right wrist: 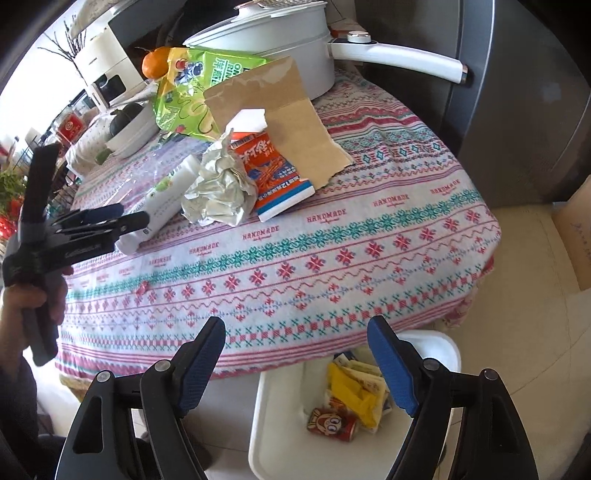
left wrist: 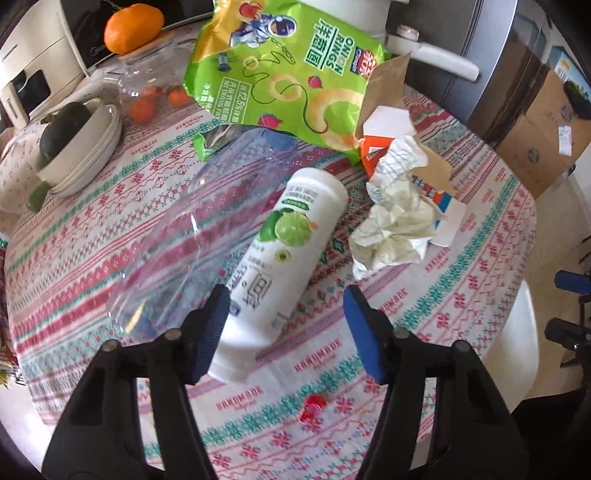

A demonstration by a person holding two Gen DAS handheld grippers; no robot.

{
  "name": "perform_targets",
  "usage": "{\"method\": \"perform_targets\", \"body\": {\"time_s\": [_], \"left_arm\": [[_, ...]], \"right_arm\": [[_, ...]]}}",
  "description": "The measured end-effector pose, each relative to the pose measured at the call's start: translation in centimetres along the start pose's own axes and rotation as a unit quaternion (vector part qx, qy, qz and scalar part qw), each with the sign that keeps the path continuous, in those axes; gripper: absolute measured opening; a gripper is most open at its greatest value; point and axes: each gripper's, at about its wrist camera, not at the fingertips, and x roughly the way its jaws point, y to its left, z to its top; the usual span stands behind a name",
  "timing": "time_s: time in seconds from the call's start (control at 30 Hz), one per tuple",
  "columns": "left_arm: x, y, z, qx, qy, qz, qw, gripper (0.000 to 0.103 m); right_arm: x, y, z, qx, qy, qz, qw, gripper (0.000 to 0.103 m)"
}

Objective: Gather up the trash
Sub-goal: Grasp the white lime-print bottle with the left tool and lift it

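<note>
- The white lime-print bottle point(left wrist: 286, 266) lies on its side on the patterned tablecloth point(left wrist: 424, 314), its near end between my left gripper point(left wrist: 284, 328) fingers. The left pad point(left wrist: 208, 332) sits against its side; the right pad point(left wrist: 364, 332) stands clear of it, so the jaws are parted and not clamped on it.
- Just beyond my left gripper's right finger lies a crumpled paper wad point(left wrist: 397, 218), touching the bottle's far-right side or very near it.
- Behind the wad lie an orange-and-white carton point(left wrist: 373, 147) and a torn brown cardboard piece point(left wrist: 391, 85); a green onion-rings bag point(left wrist: 284, 74) stands ahead of the bottle.
- To the left of my left fingers a clear plastic bottle point(left wrist: 192, 236) lies alongside the white one.
- A small red wrapper point(left wrist: 312, 406) lies on the cloth right under my left gripper.
- Far ahead-left sit stacked white bowls point(left wrist: 92, 147) and an orange point(left wrist: 133, 27) on a glass jar.
- My right gripper point(right wrist: 295, 365) hangs off the table edge with jaws wide apart and empty, above a white bin point(right wrist: 273, 443) on the floor.
- In the bin, between my right fingers, lie a red can point(right wrist: 332, 428) and yellow wrappers point(right wrist: 354, 398).
- A white pan point(right wrist: 266, 48) stands at the table's far side, ahead of my right gripper.
</note>
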Motion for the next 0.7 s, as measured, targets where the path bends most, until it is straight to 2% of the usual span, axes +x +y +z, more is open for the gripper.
{"method": "perform_targets", "body": {"time_s": [0.2, 0.3, 0.47, 0.7], "left_arm": [[2.2, -0.4, 1.3, 0.016, 0.033, 0.007, 0.9993, 0.063], [3.7, -0.3, 1.5, 0.011, 0.054, 0.026, 0.9981, 0.062], [3.8, 0.5, 0.8, -0.035, 0.070, 0.012, 0.9969, 0.058], [2.3, 1.2, -2.6, -0.097, 0.109, -0.003, 0.9893, 0.054]], "right_arm": [[0.6, 0.0, 0.5, -0.002, 0.001, -0.014, 1.000, 0.081], [0.8, -0.3, 0.7, 0.005, 0.004, -0.016, 1.000, 0.081], [1.0, -0.4, 0.8, 0.007, 0.006, -0.017, 1.000, 0.081], [1.3, -0.2, 1.0, 0.010, 0.008, -0.014, 1.000, 0.081]]}}
